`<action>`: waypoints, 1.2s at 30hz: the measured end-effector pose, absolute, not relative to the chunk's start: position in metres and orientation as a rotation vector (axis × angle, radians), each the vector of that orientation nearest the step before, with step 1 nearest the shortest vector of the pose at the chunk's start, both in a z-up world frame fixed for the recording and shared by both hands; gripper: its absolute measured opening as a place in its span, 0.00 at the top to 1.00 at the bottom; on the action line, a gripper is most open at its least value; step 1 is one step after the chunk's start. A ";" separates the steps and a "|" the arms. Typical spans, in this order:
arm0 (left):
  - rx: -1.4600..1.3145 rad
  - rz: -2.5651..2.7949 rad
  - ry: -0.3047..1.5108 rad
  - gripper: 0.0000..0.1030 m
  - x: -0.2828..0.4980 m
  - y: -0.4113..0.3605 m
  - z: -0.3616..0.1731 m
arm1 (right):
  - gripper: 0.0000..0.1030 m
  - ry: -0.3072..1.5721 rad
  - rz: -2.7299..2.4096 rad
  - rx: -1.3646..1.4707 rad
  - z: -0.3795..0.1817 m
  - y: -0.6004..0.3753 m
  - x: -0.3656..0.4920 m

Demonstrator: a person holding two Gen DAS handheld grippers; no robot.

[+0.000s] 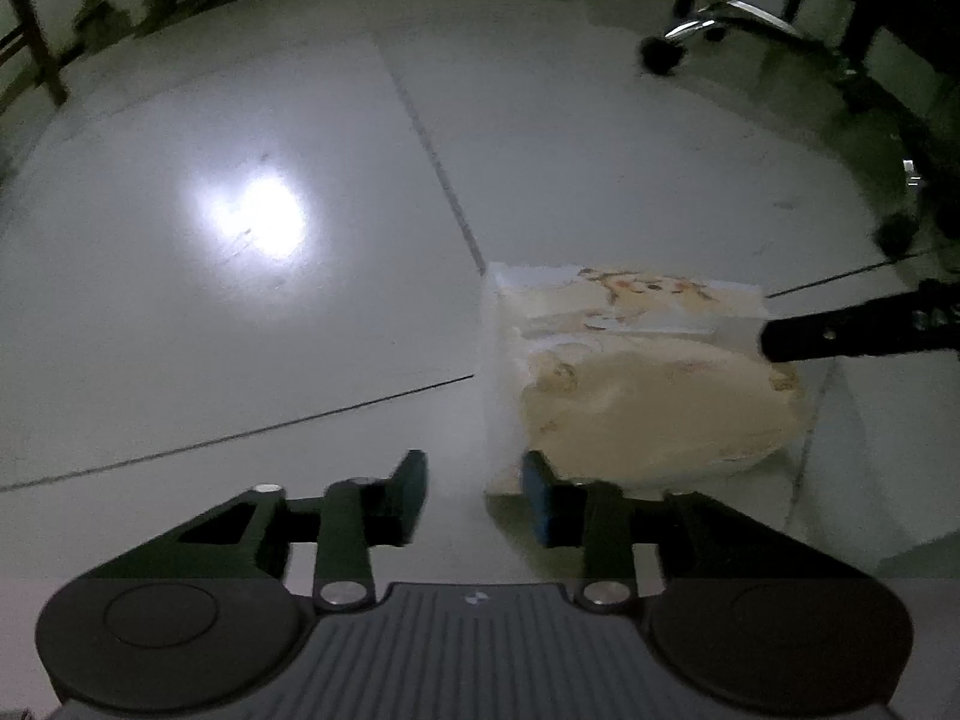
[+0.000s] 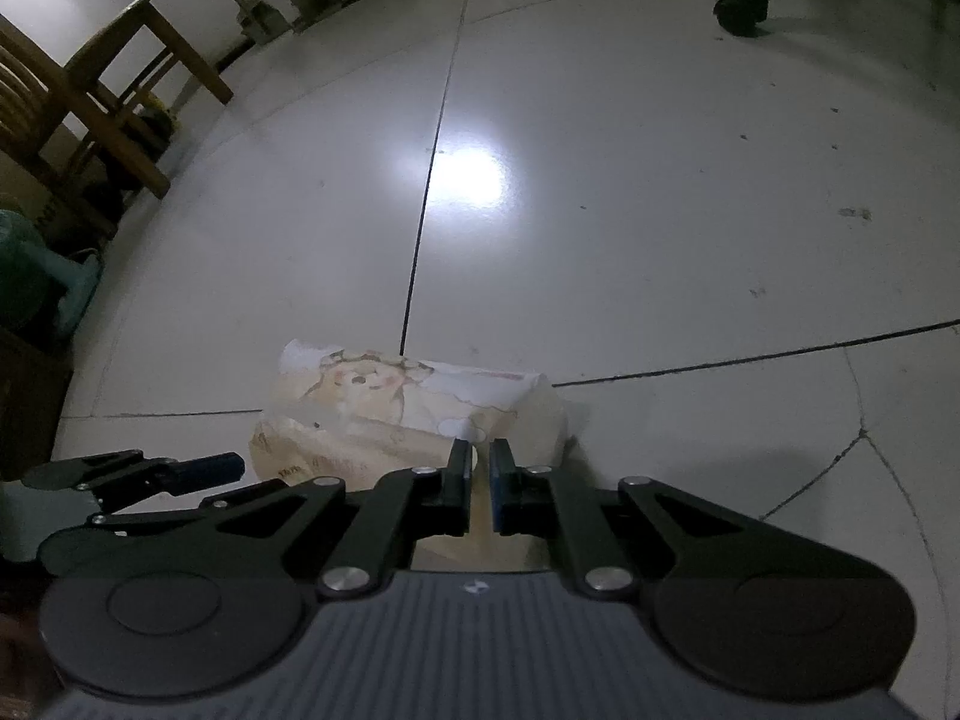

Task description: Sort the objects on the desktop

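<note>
Both tools meet at a tissue pack [image 2: 414, 420] over the floor [image 2: 630, 210]: right tool [image 2: 478, 480] pinches its far end; left tool [image 1: 474, 498] stands narrow, grip unclear, at its near corner.

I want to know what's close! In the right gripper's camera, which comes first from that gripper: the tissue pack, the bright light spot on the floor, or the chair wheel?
1. Tissue pack: right at the right gripper tips.
2. Light spot: farther up the floor, middle.
3. Chair wheel: farthest, top right.
</note>
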State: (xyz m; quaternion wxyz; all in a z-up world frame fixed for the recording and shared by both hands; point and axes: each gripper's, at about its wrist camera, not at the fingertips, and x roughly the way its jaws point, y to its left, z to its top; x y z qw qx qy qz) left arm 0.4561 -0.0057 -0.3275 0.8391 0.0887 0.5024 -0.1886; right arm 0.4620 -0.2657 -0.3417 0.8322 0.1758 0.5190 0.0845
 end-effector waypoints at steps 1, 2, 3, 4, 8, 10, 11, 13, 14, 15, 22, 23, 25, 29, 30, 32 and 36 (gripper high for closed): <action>0.192 -0.406 1.044 0.73 0.453 -0.003 -0.326 | 0.93 1.100 0.178 0.370 -0.342 -0.265 0.462; 0.202 -0.414 1.021 0.75 0.450 0.000 -0.323 | 0.93 1.100 0.177 0.367 -0.342 -0.264 0.462; 0.214 -0.426 0.994 0.75 0.446 0.002 -0.320 | 0.93 1.100 0.178 0.366 -0.341 -0.263 0.462; 0.224 -0.438 0.963 0.76 0.443 0.004 -0.317 | 0.93 1.099 0.179 0.366 -0.341 -0.263 0.461; 0.326 -0.428 0.806 0.45 0.433 0.006 -0.301 | 0.93 1.101 0.187 0.372 -0.343 -0.263 0.460; 0.350 -0.418 0.759 0.01 0.432 0.004 -0.295 | 0.93 1.102 0.192 0.367 -0.342 -0.264 0.459; 0.345 -0.421 0.751 0.00 0.431 0.002 -0.292 | 0.93 1.103 0.194 0.363 -0.343 -0.264 0.459; 0.297 -0.440 0.784 0.00 0.441 -0.004 -0.291 | 0.93 1.105 0.199 0.357 -0.343 -0.263 0.459; 0.270 -0.450 0.804 0.00 0.447 -0.006 -0.290 | 0.93 1.104 0.200 0.354 -0.343 -0.262 0.459; 0.232 -0.456 0.836 0.00 0.452 -0.008 -0.291 | 0.93 1.103 0.201 0.350 -0.343 -0.262 0.458; -0.141 -0.389 1.125 0.15 0.503 -0.010 -0.311 | 0.93 1.102 0.222 0.322 -0.341 -0.256 0.458; -0.173 -0.388 1.152 0.20 0.508 -0.010 -0.313 | 0.93 1.102 0.227 0.322 -0.341 -0.256 0.458; -0.128 -0.374 1.154 0.29 0.513 -0.017 -0.314 | 0.93 1.100 0.233 0.322 -0.341 -0.256 0.458; 0.001 -0.372 1.194 0.62 0.521 -0.033 -0.321 | 0.93 1.093 0.240 0.319 -0.342 -0.257 0.457; 0.015 -0.369 1.196 0.68 0.522 -0.035 -0.321 | 0.93 1.092 0.242 0.321 -0.343 -0.258 0.457; 0.012 -0.379 1.200 0.80 0.523 -0.038 -0.322 | 0.93 1.090 0.245 0.323 -0.343 -0.258 0.456; 0.006 -0.370 1.235 0.91 0.527 -0.043 -0.325 | 0.93 1.088 0.249 0.305 -0.342 -0.258 0.456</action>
